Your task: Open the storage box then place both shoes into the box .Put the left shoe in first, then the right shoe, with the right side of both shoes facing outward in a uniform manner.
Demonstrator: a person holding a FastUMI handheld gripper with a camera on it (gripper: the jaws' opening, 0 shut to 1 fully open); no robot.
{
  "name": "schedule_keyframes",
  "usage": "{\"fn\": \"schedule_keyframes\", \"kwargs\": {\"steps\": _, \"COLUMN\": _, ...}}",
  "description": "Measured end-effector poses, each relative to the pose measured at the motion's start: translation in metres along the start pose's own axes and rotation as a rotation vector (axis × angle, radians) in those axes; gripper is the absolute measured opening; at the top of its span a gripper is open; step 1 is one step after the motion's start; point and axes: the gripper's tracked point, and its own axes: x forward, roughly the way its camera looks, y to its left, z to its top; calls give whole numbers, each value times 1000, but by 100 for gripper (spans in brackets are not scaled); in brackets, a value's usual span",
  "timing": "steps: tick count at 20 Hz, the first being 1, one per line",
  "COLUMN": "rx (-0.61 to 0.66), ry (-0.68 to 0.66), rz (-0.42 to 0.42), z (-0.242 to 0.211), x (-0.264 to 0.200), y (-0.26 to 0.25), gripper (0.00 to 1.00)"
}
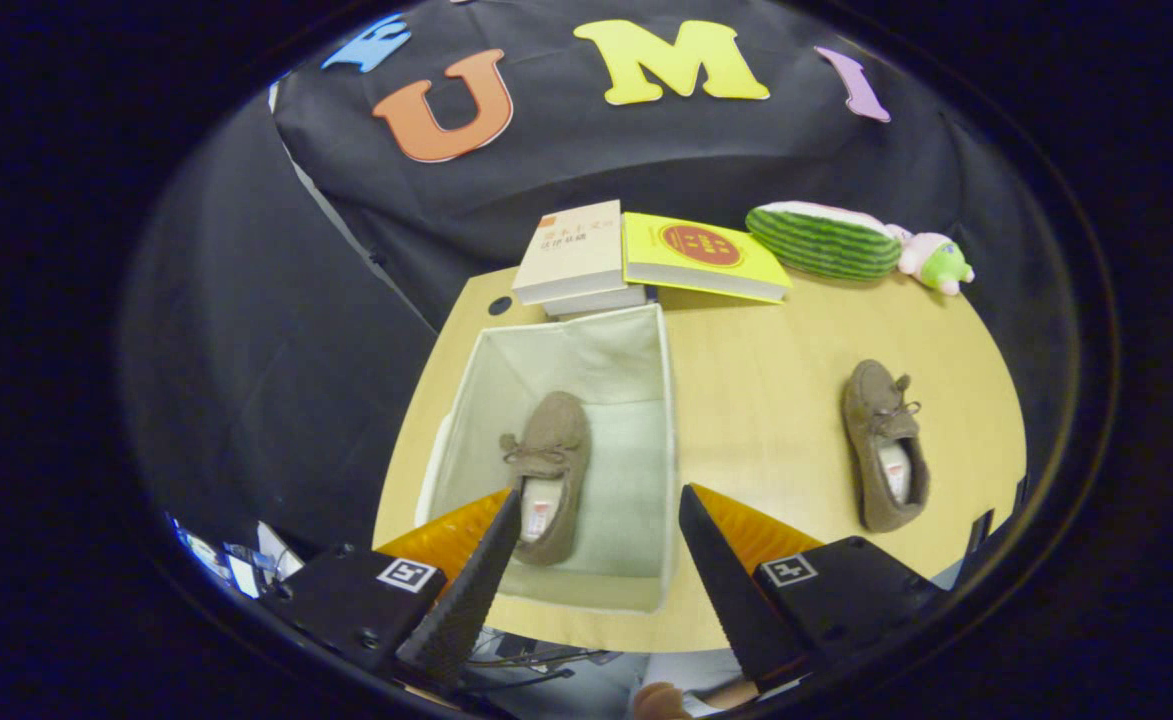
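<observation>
My gripper (pixel 596 520) is spread wide w/ nothing in it, hovering above the near edge of the fabric storage box (pixel 661 400). Box is open, so that part looks done. One brown moccasin (pixel 551 450) lies flat on the box floor toward its left wall, toe pointing away from me, just ahead of my left finger. The other moccasin (pixel 884 445) sits out on the wooden table (pixel 766 400), well apart to the right of the box, also toe away. I'd guess that's next up; room is left in the box on its right side for it. Both are soft suede-looking slip-ons w/ a little lace bow and pale insole, prob squishy to grab. Two books (pixel 646 255) and a watermelon plushie (pixel 826 240) are parked at the far edge, out of the way.
</observation>
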Motion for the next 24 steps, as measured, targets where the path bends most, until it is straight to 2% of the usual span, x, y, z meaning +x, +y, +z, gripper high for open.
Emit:
{"fn": "schedule_keyframes", "kwargs": {"steps": 8, "rx": -33, "ry": 13, "rz": -118, "z": 6, "x": -13, "y": -92, "gripper": 100}}
{"fn": "schedule_keyframes", "kwargs": {"steps": 15, "rx": 60, "ry": 130, "rz": -146, "z": -15, "x": 12, "y": -173, "gripper": 100}}
{"fn": "schedule_keyframes", "kwargs": {"steps": 18, "rx": 81, "ry": 159, "rz": -232, "z": -19, "x": 25, "y": -227, "gripper": 100}}
{"fn": "schedule_keyframes", "kwargs": {"steps": 21, "rx": 41, "ry": 152, "rz": -323, "z": -14, "x": 40, "y": -275, "gripper": 100}}
{"fn": "schedule_keyframes", "kwargs": {"steps": 24, "rx": 72, "ry": 208, "rz": -315, "z": -26, "x": 62, "y": -292, "gripper": 85}}
